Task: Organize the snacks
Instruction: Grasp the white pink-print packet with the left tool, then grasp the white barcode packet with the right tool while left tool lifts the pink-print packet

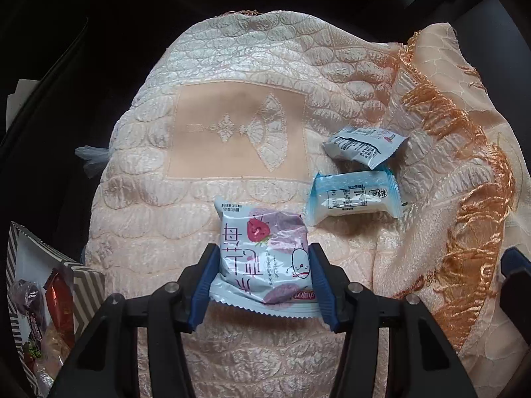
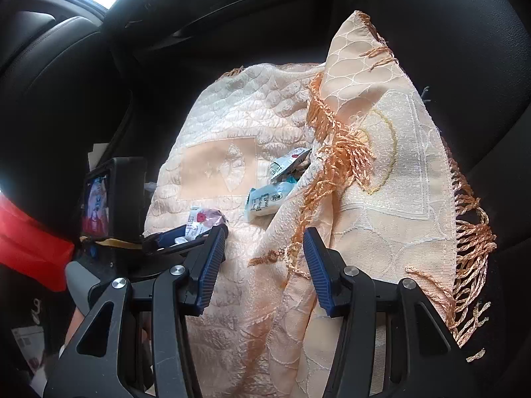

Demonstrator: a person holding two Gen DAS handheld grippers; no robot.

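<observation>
My left gripper [image 1: 264,258] is shut on a light-blue snack packet with a strawberry picture [image 1: 264,252], held just over the peach quilted cushion [image 1: 232,126]. Two small blue-and-white snack packets [image 1: 353,200] [image 1: 365,144] lie on the cushion to the right of it. In the right wrist view my right gripper [image 2: 264,248] is open and empty above the cushion's front part [image 2: 225,139]. The held packet [image 2: 202,220] and the left gripper [image 2: 169,238] show at its left, the two small packets [image 2: 265,200] [image 2: 290,162] further back.
A striped paper box [image 1: 86,282] with several wrapped snacks stands at the lower left of the left wrist view. A second peach cushion with orange fringe [image 1: 464,152] leans at the right [image 2: 398,172]. Black car seats and a door surround everything.
</observation>
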